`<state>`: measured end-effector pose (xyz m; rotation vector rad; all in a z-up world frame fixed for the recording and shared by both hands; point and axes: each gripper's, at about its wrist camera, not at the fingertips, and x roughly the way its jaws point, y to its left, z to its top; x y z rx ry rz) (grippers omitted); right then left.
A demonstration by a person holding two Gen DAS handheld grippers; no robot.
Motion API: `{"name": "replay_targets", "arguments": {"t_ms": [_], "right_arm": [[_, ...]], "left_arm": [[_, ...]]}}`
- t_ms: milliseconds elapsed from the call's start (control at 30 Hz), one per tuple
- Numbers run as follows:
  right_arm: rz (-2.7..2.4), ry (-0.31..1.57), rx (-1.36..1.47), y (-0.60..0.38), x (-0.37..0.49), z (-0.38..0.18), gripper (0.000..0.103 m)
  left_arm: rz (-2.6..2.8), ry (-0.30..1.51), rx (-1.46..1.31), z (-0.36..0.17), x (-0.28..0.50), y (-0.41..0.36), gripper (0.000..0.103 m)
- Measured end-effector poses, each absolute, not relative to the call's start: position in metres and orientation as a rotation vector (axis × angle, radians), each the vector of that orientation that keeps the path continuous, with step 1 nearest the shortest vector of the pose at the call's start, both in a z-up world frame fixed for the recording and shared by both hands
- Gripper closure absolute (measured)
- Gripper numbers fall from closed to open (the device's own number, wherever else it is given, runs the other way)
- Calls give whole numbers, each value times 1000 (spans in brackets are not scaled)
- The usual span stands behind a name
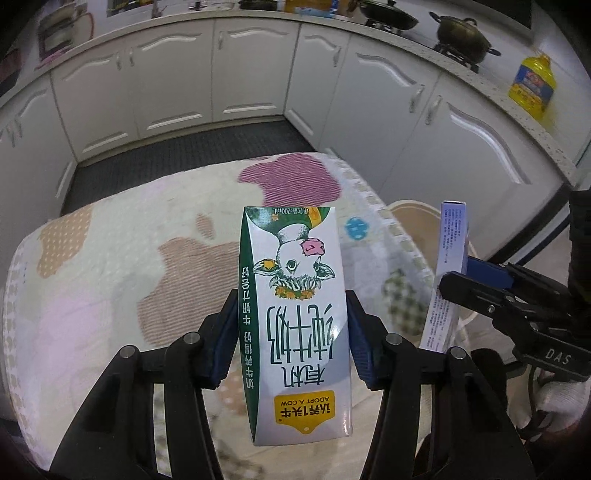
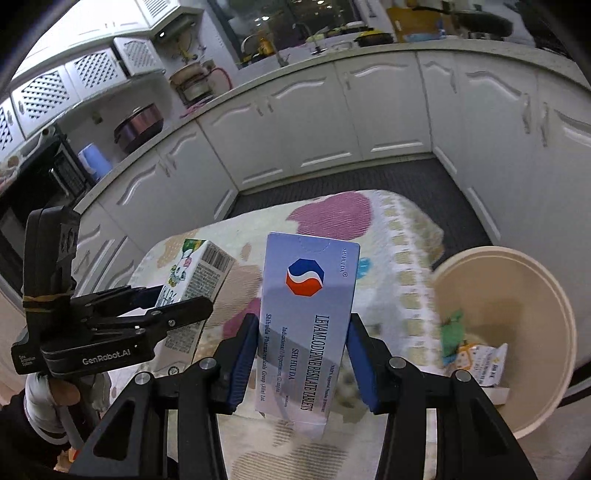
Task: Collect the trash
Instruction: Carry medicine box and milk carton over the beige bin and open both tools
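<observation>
My left gripper (image 1: 291, 332) is shut on a white and green milk carton (image 1: 295, 314) with a cow picture, held above the patterned table cloth (image 1: 129, 258). The carton also shows in the right wrist view (image 2: 195, 288). My right gripper (image 2: 301, 354) is shut on a pale blue medicine box (image 2: 306, 325), held upright over the table. The box shows edge-on in the left wrist view (image 1: 448, 273). A beige trash bin (image 2: 517, 295) stands right of the table, with several wrappers (image 2: 476, 354) inside.
White kitchen cabinets (image 1: 251, 70) ring the room behind a dark floor mat (image 1: 192, 155). Pots (image 1: 461, 33) and a yellow oil bottle (image 1: 533, 85) stand on the right counter. A blue cup (image 2: 94, 158) and a dark pot (image 2: 140, 125) sit on the left counter.
</observation>
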<state>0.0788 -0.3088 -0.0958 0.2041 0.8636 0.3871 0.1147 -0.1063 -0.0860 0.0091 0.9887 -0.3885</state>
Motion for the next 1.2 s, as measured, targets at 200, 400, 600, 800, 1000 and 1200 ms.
{"name": "replay_targets", "arguments": {"t_ms": [200,400,600,800,1000,1200], "right_arm": [[302,847,226,-352,73,-92,57],[190,846,246,-403,70,-96,57],[119,868,293,-444,67,-111,57],[87,886,315,-465,65,-125,57],[54,889,306,-480,69,-132,57],[11,899,295,-491,76,-143,57]], "left_arm": [[-455,980,34,-79,118,-148,52],[-522,996,38,-79,128,-194,52],[-555,1038,63,-95,139,-228,52],[-589,1053,76,-100,141,-248,53],[-653,1032,56,-87,145,-273,53],[-697,1031,10,-83,153,-303,53]]}}
